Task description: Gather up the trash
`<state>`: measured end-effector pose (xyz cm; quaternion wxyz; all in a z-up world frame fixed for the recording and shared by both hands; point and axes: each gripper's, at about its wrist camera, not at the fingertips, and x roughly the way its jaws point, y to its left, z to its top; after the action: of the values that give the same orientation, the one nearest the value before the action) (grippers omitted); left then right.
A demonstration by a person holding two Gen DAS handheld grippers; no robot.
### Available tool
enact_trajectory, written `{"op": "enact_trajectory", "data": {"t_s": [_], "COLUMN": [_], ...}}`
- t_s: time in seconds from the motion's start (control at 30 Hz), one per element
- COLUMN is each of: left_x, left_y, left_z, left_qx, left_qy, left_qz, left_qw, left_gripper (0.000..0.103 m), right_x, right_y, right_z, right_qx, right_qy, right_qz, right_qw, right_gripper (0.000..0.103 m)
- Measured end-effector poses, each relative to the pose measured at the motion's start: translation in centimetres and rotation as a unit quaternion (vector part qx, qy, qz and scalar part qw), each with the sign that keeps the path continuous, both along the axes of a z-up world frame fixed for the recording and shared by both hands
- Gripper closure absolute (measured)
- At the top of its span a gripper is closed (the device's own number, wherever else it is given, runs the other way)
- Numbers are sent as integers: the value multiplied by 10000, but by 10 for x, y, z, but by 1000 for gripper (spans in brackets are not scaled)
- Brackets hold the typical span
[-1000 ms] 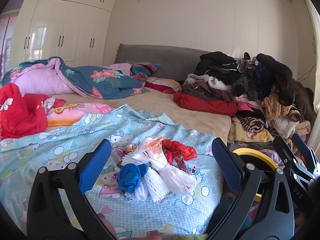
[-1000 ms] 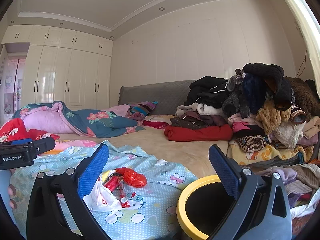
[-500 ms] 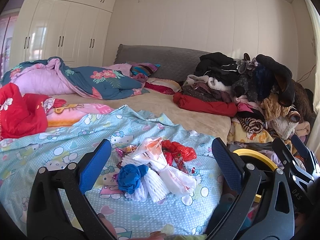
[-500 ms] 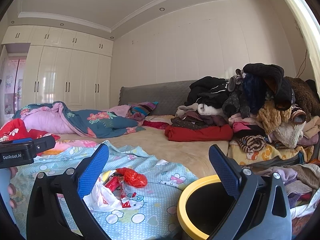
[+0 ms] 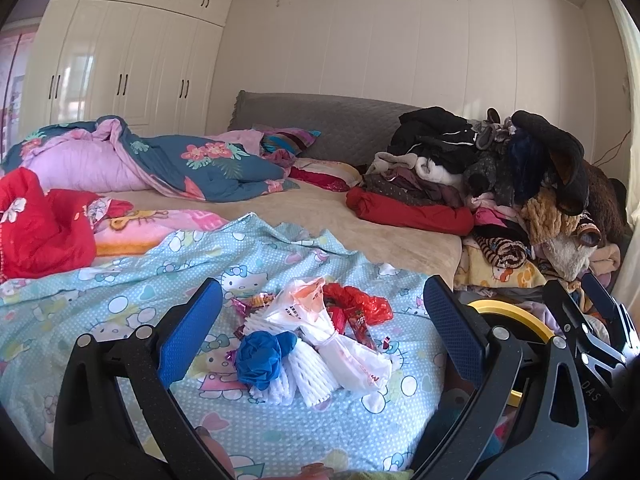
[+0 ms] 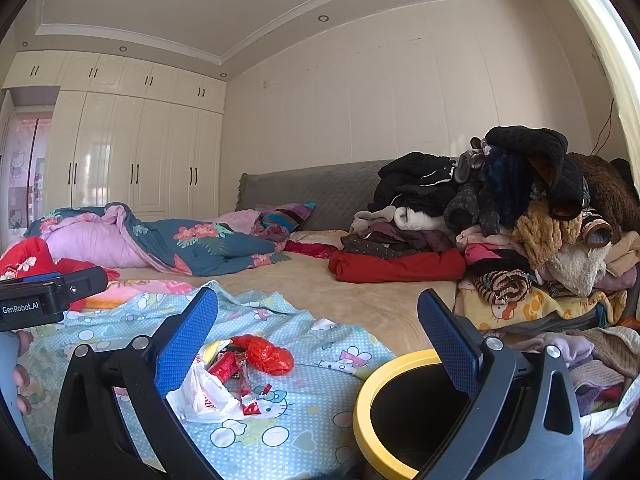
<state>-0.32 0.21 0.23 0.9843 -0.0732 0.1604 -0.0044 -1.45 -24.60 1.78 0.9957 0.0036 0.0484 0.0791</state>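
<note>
Trash (image 5: 316, 340) on cluttered bed (image 5: 360, 232)

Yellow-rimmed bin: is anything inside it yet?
In the right wrist view the yellow-rimmed bin shows only a dark interior; no trash is visible inside. The right claw covers part of the opening and the bottom is in shadow, so I cannot rule out something low down.

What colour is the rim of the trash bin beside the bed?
Yellow, around a black inside; the trash bin shows best in the right wrist view.
</note>
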Motion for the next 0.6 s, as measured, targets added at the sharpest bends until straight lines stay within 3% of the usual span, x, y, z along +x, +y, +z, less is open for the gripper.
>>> {"op": "enact_trajectory", "data": {"t_s": [0.43,0.6], "left_x": [0,-2], "left_y": [0,8], "left_z": [-1,2], "left_qx": [-4,-95], "left_qy": [-2,-2], "left_qz": [1,152], "left_qw": [10000,9998], "left_gripper": [11,11], "right_x": [0,6], "right_y": [1,5], "right_z": [-1,-5], "right_qx": [-7,-44], "right_qy": [15,109], "right_qz": [10,291], "right_qw": [10000,9995], "right_gripper": [6,6]}}
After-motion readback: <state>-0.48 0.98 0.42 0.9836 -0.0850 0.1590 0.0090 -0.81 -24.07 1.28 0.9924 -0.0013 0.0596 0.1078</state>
